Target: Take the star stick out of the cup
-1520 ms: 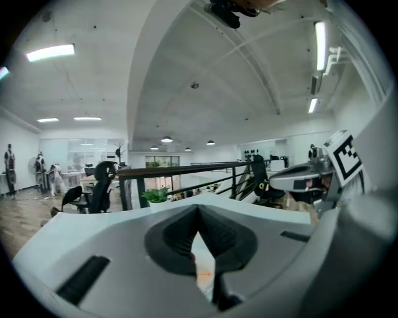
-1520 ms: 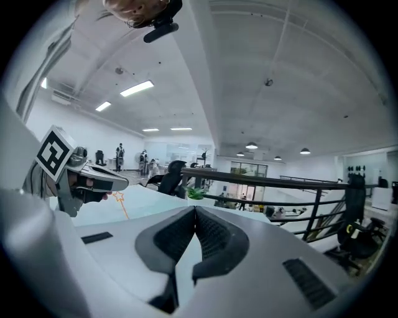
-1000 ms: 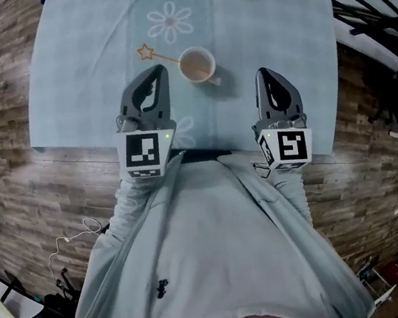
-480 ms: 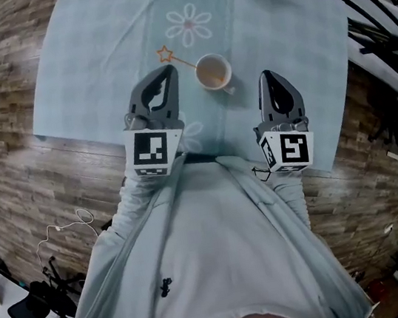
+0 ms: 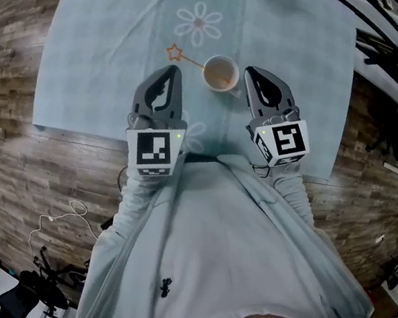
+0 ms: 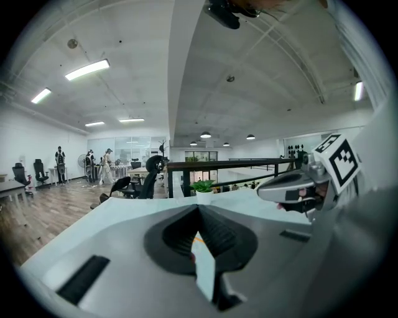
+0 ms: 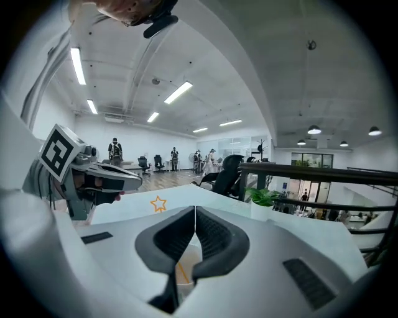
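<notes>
Since a second ago the right tool (image 5: 250,71) has closed in leftward on the cup (image 5: 221,74). Its tip now sits just right of the rim, jaws pressed together with nothing between them. The left tool (image 5: 172,69), jaws likewise together and empty, points over the cloth-covered tabletop (image 5: 92,51) just left of the cup. The star stick (image 5: 188,59) stands in the cup, its stem slanting out far-left. The star end lies just beyond the left tool's tip, apart from both tools.
</notes>
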Demonstrator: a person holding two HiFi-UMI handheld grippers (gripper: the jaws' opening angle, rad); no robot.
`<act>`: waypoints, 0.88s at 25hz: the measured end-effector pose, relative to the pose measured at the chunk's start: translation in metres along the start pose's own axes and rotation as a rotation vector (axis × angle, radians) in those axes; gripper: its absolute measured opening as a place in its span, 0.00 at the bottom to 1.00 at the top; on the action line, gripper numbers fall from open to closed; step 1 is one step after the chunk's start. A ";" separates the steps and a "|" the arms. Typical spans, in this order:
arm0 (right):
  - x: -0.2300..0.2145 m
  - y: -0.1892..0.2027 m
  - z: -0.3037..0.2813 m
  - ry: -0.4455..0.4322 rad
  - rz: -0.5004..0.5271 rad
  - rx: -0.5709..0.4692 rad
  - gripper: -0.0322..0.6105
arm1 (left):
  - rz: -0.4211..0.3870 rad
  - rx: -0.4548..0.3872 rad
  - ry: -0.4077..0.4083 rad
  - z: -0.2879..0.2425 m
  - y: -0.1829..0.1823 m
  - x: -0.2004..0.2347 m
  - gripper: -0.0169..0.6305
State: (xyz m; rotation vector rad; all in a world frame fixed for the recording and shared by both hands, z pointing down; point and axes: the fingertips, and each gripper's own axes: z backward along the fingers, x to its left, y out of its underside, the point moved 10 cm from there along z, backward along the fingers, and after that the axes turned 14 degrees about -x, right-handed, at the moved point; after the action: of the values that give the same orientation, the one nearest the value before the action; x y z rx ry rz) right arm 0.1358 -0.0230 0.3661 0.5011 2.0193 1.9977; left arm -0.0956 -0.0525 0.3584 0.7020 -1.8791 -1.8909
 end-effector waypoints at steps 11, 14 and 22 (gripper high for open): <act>0.016 0.021 -0.042 -0.201 -0.013 0.097 0.10 | 0.015 0.014 -0.038 0.006 0.007 0.010 0.05; 0.023 0.028 -0.053 -0.261 0.011 0.130 0.19 | 0.021 0.019 -0.049 0.008 0.009 0.013 0.05; 0.045 0.049 -0.083 -0.408 0.096 0.280 0.33 | 0.032 0.030 -0.066 0.012 0.013 0.018 0.05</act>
State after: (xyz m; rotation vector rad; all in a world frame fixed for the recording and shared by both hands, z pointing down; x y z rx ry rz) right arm 0.0632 -0.0801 0.4197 0.9917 2.0411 1.5041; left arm -0.1185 -0.0543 0.3693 0.6218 -1.9505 -1.8913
